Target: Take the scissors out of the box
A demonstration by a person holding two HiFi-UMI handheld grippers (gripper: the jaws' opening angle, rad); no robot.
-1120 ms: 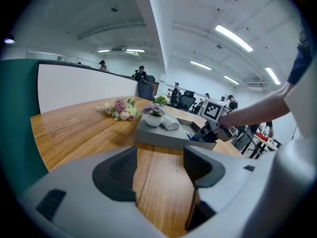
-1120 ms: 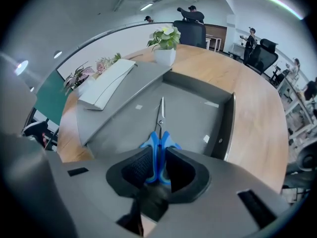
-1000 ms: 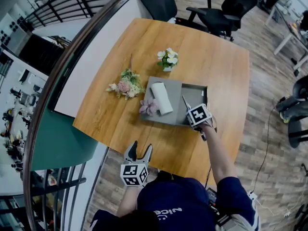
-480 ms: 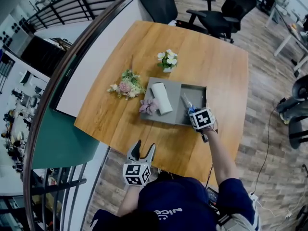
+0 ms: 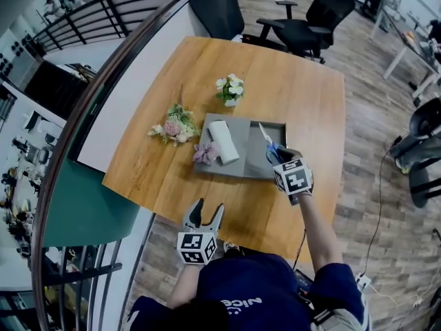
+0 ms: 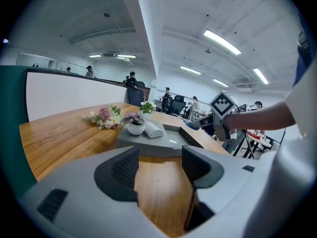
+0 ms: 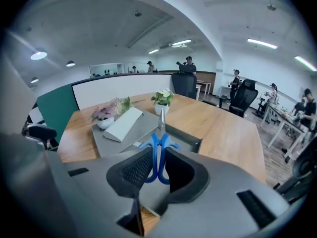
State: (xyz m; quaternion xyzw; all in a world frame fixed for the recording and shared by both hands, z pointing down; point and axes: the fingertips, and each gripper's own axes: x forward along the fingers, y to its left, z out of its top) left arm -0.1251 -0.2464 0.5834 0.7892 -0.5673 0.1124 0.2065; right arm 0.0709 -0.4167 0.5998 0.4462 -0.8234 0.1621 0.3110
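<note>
right jaws [image 7: 158, 170] are closed narrow on the blue handles of the scissors [image 7: 160, 140], pads pressing both sides, blades pointing away from the gripper. in the head view the scissors [image 5: 266, 138] sit over the open compartment of the grey box [image 5: 283, 133], with the right gripper [image 5: 279, 157] at the box's near right corner; the left gripper view shows the handles above the box rim. left jaws [image 6: 158, 167] are wide apart with nothing between them, only bare desk [image 6: 54, 138] beyond. left gripper [image 5: 207, 212] hovers at the near edge of the desk [image 5: 303, 95], well apart from the box. the flat grey panel [image 5: 241, 126] joined to the box's left side carries a white roll [image 5: 222, 141] and a small purple flower pot [image 5: 205, 152]. a bouquet [image 5: 169, 124] lies on the desk just left of that panel; a small pot of white flowers [image 5: 229, 88] stands just beyond it. a black office chair [image 5: 310, 19] is past the far edge of the desk.
</note>
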